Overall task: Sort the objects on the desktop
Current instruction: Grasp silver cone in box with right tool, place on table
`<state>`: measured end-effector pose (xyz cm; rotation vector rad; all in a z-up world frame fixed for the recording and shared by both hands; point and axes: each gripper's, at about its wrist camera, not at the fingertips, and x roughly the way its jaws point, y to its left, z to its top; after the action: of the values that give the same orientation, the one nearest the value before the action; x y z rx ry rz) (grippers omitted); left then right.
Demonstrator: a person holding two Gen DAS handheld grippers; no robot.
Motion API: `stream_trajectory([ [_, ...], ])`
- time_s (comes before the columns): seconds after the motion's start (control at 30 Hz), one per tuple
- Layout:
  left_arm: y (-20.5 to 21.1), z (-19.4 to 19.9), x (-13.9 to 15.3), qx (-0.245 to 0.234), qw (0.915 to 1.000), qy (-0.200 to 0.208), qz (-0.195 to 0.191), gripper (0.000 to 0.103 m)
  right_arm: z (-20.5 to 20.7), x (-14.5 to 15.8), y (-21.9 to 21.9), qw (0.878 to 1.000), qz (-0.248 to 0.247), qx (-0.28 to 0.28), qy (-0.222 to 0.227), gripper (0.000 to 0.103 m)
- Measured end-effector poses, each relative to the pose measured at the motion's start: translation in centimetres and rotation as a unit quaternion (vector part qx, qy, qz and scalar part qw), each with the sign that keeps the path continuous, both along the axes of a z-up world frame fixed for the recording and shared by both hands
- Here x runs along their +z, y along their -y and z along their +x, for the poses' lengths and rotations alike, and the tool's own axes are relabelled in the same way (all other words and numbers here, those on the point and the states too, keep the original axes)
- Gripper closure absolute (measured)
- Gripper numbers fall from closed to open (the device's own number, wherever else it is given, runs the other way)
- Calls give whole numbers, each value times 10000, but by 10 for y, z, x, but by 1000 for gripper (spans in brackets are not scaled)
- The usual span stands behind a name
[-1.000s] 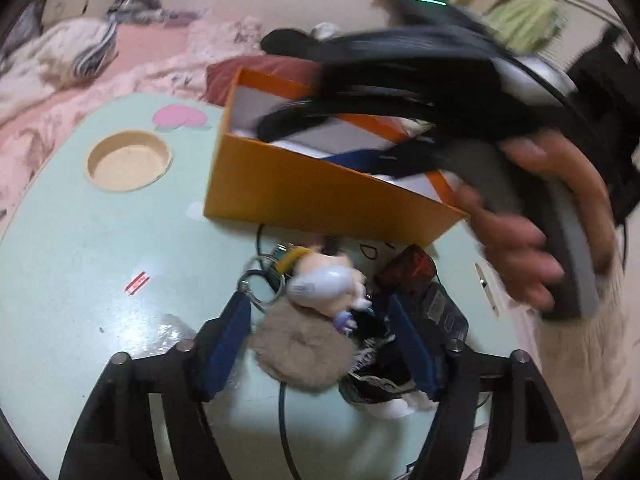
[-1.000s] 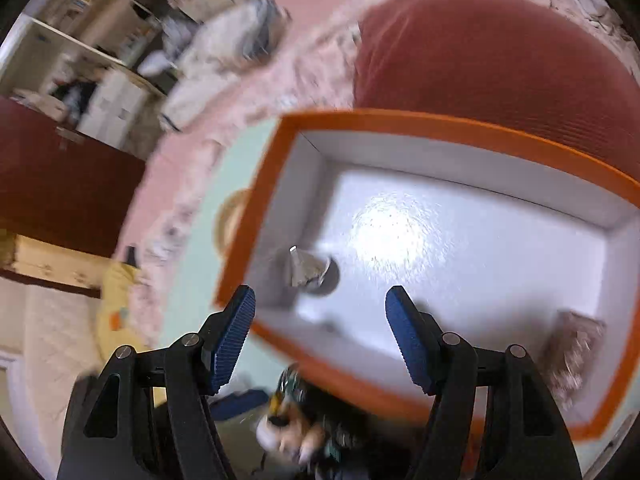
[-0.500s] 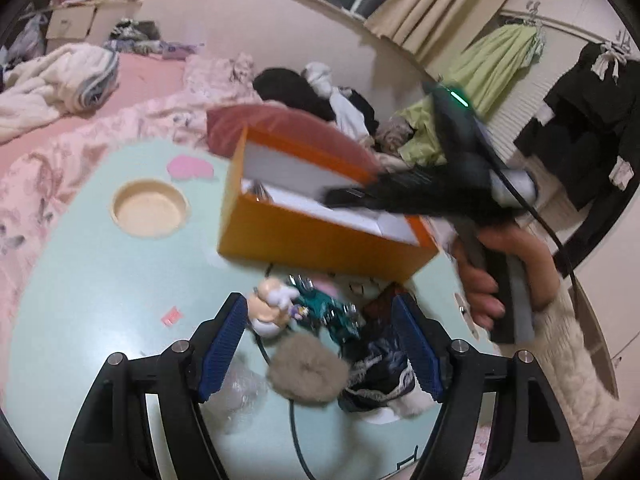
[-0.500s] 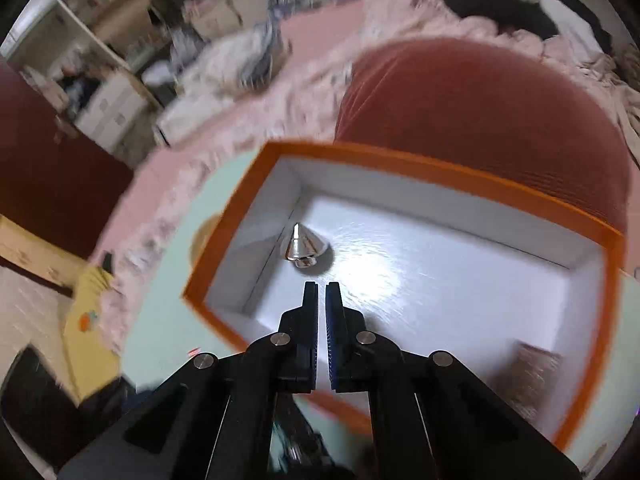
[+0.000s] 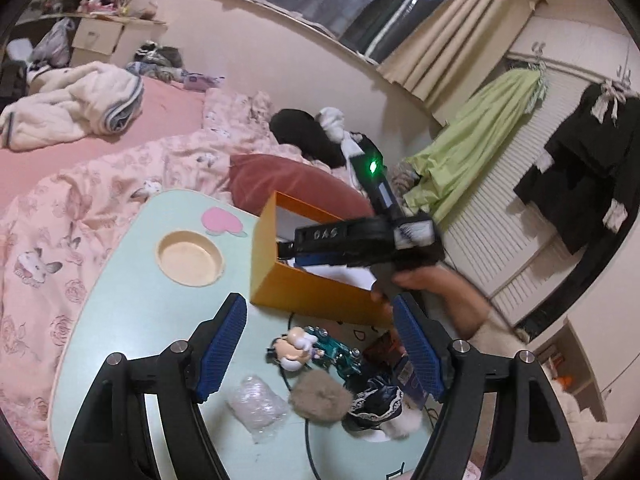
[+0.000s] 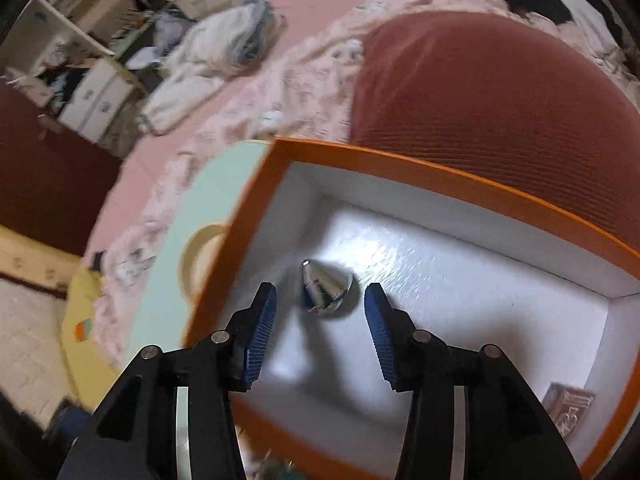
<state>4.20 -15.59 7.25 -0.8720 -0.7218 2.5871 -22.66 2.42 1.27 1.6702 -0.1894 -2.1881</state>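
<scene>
Right tool [image 6: 320,312]: pads apart and empty, poised above the orange box [image 6: 472,168], where a silver cone [image 6: 324,290] lies on the white floor near the left wall.
Left tool [image 5: 320,348]: spread wide, holding nothing, above the clutter [image 5: 320,368] awaiting sorting.
Room: bare tabletop [image 5: 132,312] to the left; box walls hem the cone.

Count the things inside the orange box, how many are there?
2. A shiny silver cone lies on the white floor near the left end of the orange box. A small brownish packet sits in the right corner. The near wall could hide more.
</scene>
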Motion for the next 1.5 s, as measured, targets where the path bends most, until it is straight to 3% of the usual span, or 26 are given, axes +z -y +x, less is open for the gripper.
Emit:
stream_trajectory([
  [0.03,4,0,-1,41,10000,9,26,28,-3,-5,-2,10000,-2,-38,55,72],
  [0.2,10,-3,-8,121,9998,128,111,28,13,17,-36,9976,-549,-228,-362,73],
  [0.33,3,-14,-9,-31,9996,212,185,28,72,52,-89,9903,-1085,-389,-782,73],
  [0.5,-38,-57,4,-674,9965,472,-176,25,143,54,-108,9837,-1180,-592,-1220,72],
  [0.6,-82,-91,13,-1383,9876,625,-397,25,170,53,-119,9762,-1403,-753,-1475,69],
  [0.7,-120,-117,17,-1764,9801,715,-567,25,192,50,-136,9687,-1720,-941,-1524,58],
  [0.77,-145,-130,15,-2057,9717,831,-811,25,208,50,-148,9630,-1824,-1108,-1648,57],
  [0.87,-193,-156,-8,-2668,9441,1505,-1220,25,232,48,-159,9629,-1664,-1183,-1768,46],
  [0.97,-224,-179,-38,-2864,9231,2166,-1376,27,240,35,-169,9640,-1691,-1350,-1548,46],
  [1.1,-251,-200,-72,-2943,8982,2849,-1595,45,244,21,-185,9585,-1944,-1613,-1323,46],
  [1.13,-255,-200,-71,-2936,9013,2714,-1666,45,245,19,-187,9573,-1988,-1660,-1281,46],
  [1.23,-266,-199,-71,-2894,8975,2652,-2009,45,246,15,-192,9556,-2091,-1694,-1201,46],
  [1.33,-274,-197,-70,-2900,8942,2334,-2487,45,248,15,-191,9561,-2093,-1690,-1162,46],
  [1.37,-268,-200,-71,-2848,8965,2364,-2435,45,250,15,-190,9562,-2097,-1677,-1166,46],
  [1.43,-258,-207,-68,-2694,9024,2437,-2318,58,251,16,-191,9564,-2061,-1675,-1214,46],
  [1.5,-249,-211,-65,-2641,9042,2431,-2314,62,249,14,-192,9567,-2032,-1693,-1218,46],
])
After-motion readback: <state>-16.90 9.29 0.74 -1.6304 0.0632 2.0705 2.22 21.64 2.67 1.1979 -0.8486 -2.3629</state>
